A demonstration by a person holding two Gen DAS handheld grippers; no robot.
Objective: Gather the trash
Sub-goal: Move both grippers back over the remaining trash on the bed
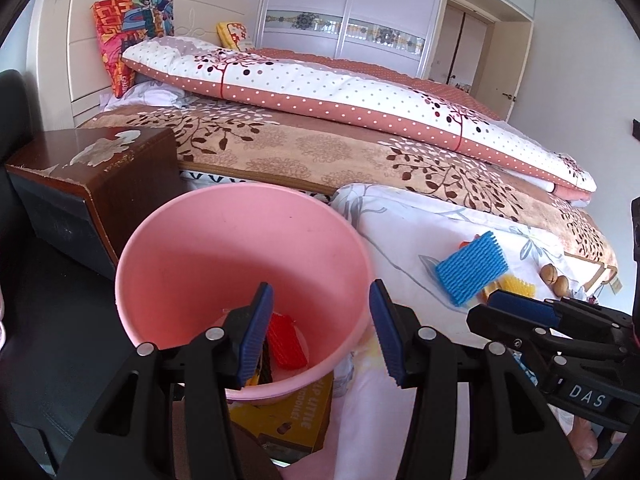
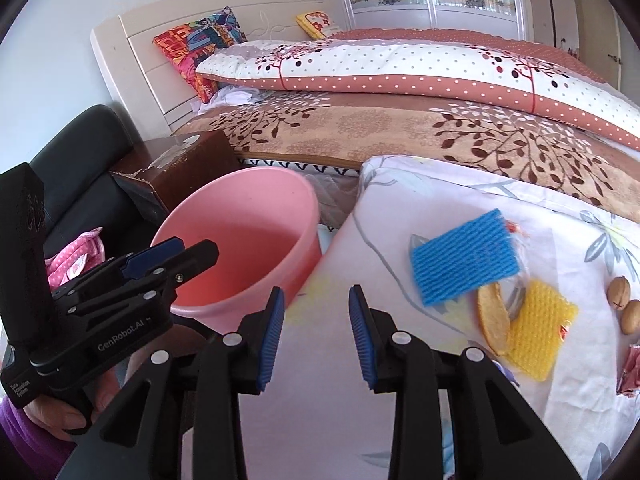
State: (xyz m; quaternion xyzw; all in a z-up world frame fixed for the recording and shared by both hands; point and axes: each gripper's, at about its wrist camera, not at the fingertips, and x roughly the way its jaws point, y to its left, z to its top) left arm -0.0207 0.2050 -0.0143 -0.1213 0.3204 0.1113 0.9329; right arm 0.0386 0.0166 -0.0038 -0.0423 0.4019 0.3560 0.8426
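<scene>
The left gripper, jaws wide and empty, hangs over the round pink plastic basin holding a red ribbed foam piece. The right gripper gapes empty above the white floral sheet; a blue ribbed foam sheet lies at two o'clock.

White letters "DAS" stand on the black body of the right tongs, at the near right of the left wrist view. The left tongs carry "GenRobot.AI" on their side, with small print below it that looks like "Data Acquisition System". The yellow box under the pink basin shows upside-down letters, partly hidden, reading "LP LITTLE".
</scene>
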